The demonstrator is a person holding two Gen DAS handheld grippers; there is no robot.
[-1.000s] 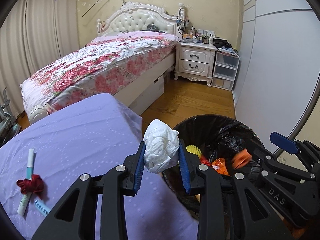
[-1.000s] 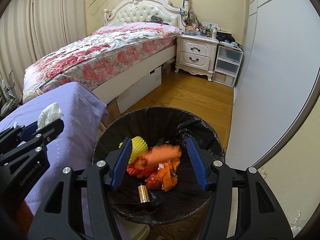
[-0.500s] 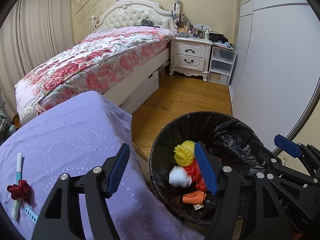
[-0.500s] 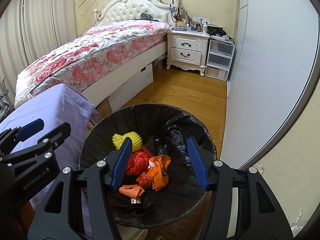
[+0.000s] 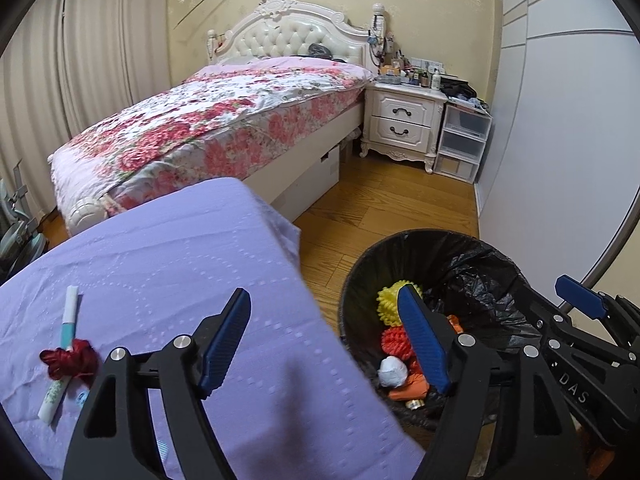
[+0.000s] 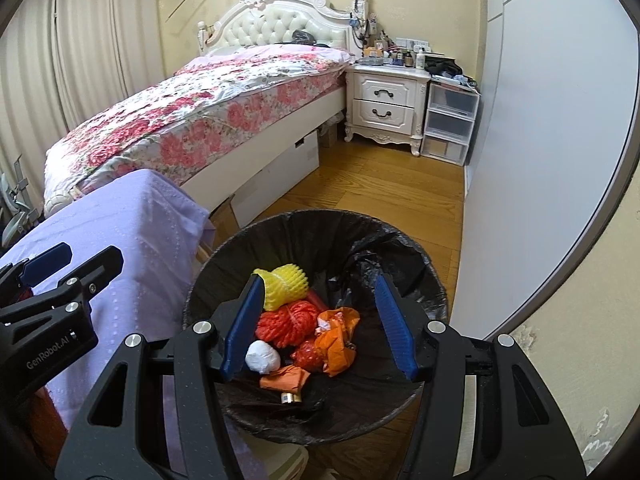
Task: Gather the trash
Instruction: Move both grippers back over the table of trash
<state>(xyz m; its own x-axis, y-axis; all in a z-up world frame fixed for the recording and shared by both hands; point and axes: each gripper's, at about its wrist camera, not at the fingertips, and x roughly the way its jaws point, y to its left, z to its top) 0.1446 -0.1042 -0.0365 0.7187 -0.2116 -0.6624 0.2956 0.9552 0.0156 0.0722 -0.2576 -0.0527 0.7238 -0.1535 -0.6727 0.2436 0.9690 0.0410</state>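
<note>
Trash left on the lilac-covered counter (image 5: 168, 264) sits at its far left: a slim white-and-teal tube (image 5: 60, 350) lying flat, with a crumpled red ribbon knot (image 5: 70, 362) resting across it. Both look light; the tube seems stiff and smooth, likely to roll or slip, so I would take it across its middle, while the ribbon is soft and would squash under a pinch at its bulk. To their right, the left gripper (image 5: 326, 344) hangs tilted downward over the counter's edge and the bin's rim, its jaws opening with nothing between them. Further right stands the bin (image 6: 208, 276) lined with a black bag, on the wooden floor just beside the counter; a white paper wad (image 6: 262, 356) lies inside among a yellow foam net (image 6: 286, 284), red netting and orange wrappers. Right gripper (image 6: 318, 328) hovers over the bin's mouth, angled down, jaws apart and empty.
</note>
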